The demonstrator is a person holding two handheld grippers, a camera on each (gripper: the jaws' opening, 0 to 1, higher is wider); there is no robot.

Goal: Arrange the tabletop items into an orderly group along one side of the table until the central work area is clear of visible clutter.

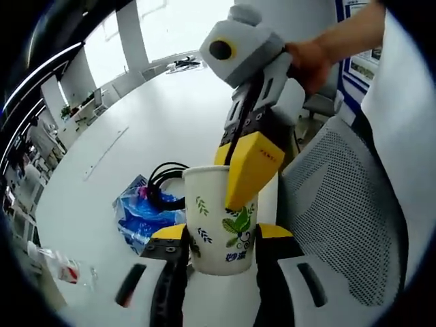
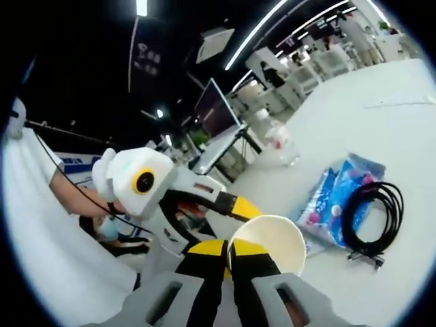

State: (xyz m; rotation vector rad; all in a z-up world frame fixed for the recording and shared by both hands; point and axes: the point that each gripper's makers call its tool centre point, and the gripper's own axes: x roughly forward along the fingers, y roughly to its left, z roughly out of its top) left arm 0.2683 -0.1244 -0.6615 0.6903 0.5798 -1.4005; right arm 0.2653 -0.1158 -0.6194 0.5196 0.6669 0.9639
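A white paper cup printed with green leaves sits between the jaws of my left gripper, which press on its two sides. My right gripper comes down from the upper right, held by a person's hand. One of its yellow jaws lies over the cup's outer wall and the other is inside the rim. In the right gripper view, my right gripper has its jaws nearly together on the rim of the cup. The left gripper reaches in from the left behind the cup.
A blue packet and a coiled black cable lie on the white table beside the cup; the packet and cable also appear on the right. A clear plastic bottle lies nearby. A grey mesh chair stands at the table's edge.
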